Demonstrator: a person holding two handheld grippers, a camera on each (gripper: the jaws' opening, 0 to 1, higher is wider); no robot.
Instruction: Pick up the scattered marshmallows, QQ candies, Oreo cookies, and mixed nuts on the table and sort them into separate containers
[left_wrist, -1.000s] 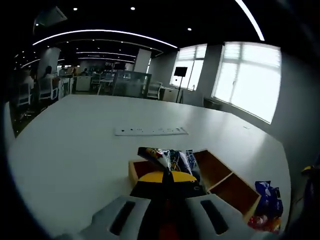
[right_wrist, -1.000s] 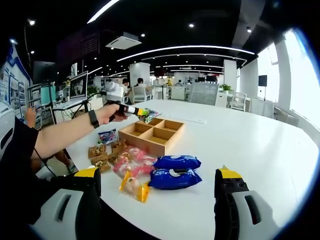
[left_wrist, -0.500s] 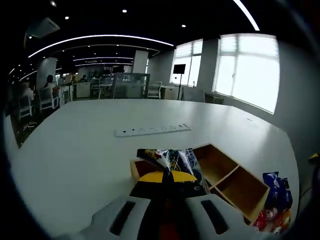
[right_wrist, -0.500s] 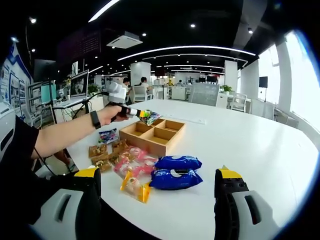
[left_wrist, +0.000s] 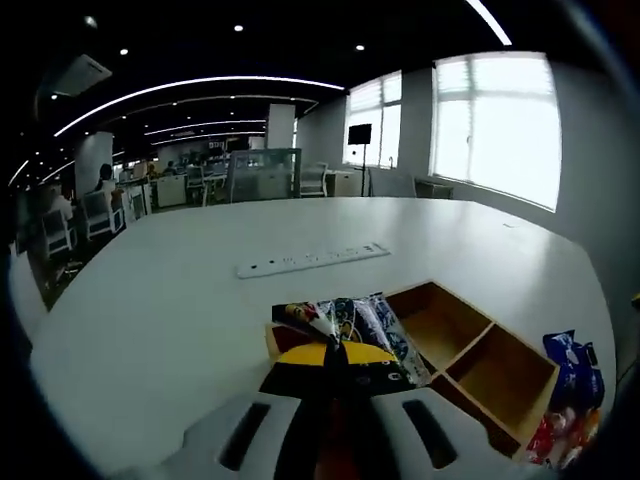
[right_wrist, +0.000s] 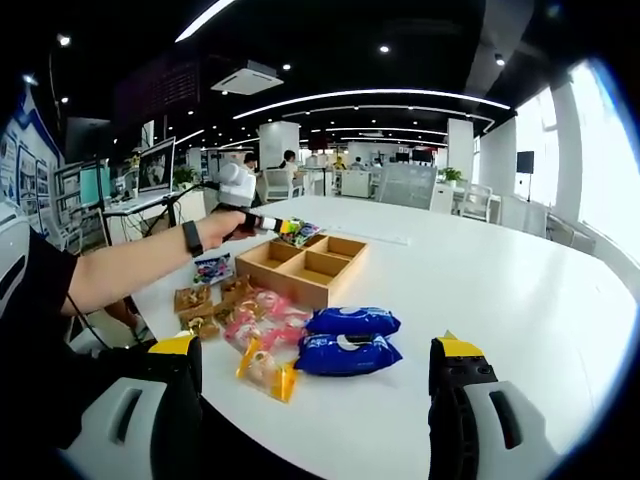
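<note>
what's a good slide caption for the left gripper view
Left tool holding a colourful snack packet over the wooden divided tray on a white table.

A large white worktop (left_wrist: 160, 300) reaches far across an open office. On it lies a long white power strip (left_wrist: 312, 260), flat, well apart from the near edge. Behind the worktop, bright windows (left_wrist: 495, 125) with blinds fill the wall, and a dark screen on a stand (left_wrist: 359, 135) is between two of them. White chairs (left_wrist: 95, 205) stand along the far side, and a person (left_wrist: 105, 180) sits there. The ceiling is dark, with curved light strips (right_wrist: 370, 97) and small round lamps. A ceiling air unit (right_wrist: 248, 78) hangs above. At one side, monitors (right_wrist: 157, 168) stand on desks, and a white pillar (right_wrist: 274, 150) rises behind them.
</note>
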